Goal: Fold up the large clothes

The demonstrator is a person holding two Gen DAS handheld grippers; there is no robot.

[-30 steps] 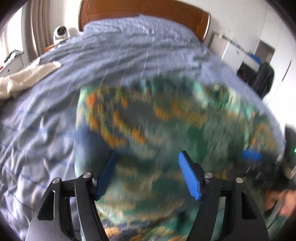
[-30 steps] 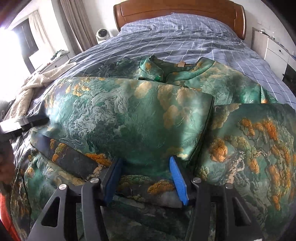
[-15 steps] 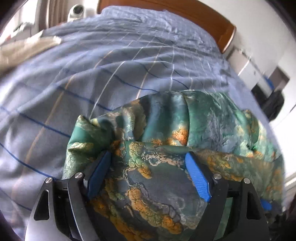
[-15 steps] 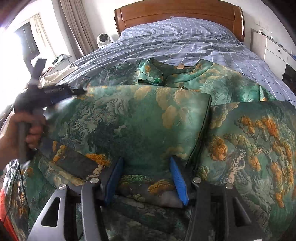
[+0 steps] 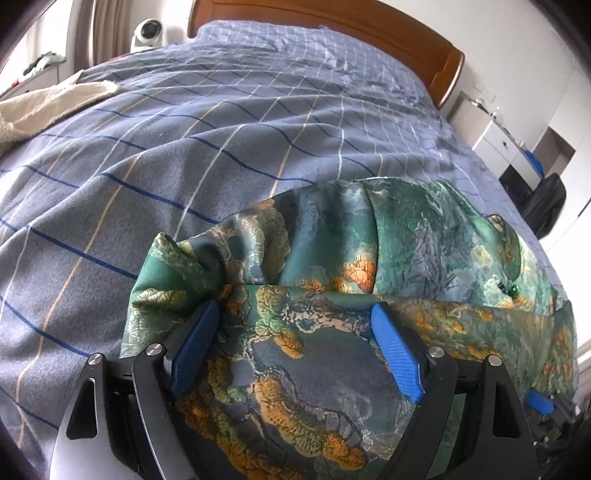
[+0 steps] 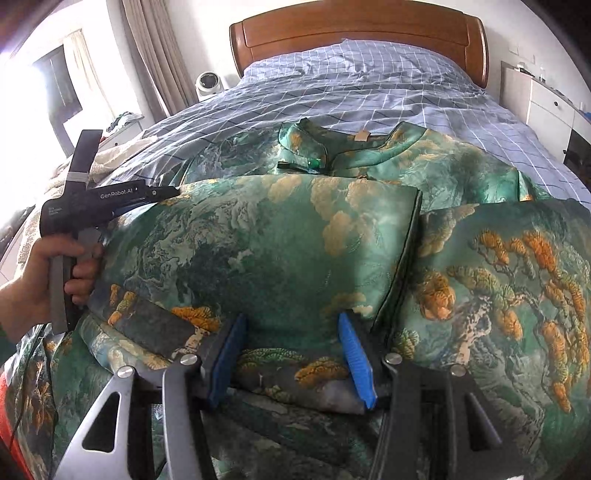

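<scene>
A large green brocade garment (image 6: 280, 251) with orange and gold patterns lies on the bed, its collar (image 6: 314, 147) toward the headboard. A panel is folded across its middle. My left gripper (image 5: 295, 332) is open, its blue pads straddling the garment's left edge (image 5: 314, 280). It also shows in the right wrist view (image 6: 147, 197), held in a hand at the garment's left side. My right gripper (image 6: 291, 343) is open, its pads on either side of the near folded edge of the cloth.
The bed has a blue checked cover (image 5: 221, 129) and a wooden headboard (image 6: 354, 33). A cream towel (image 5: 44, 107) lies at the left edge. A white fan (image 6: 208, 83) stands by the curtain. White drawers (image 6: 546, 107) stand to the right.
My left gripper has swung left and forward to the garment's left edge. My right gripper has stayed in place over the near fold.
</scene>
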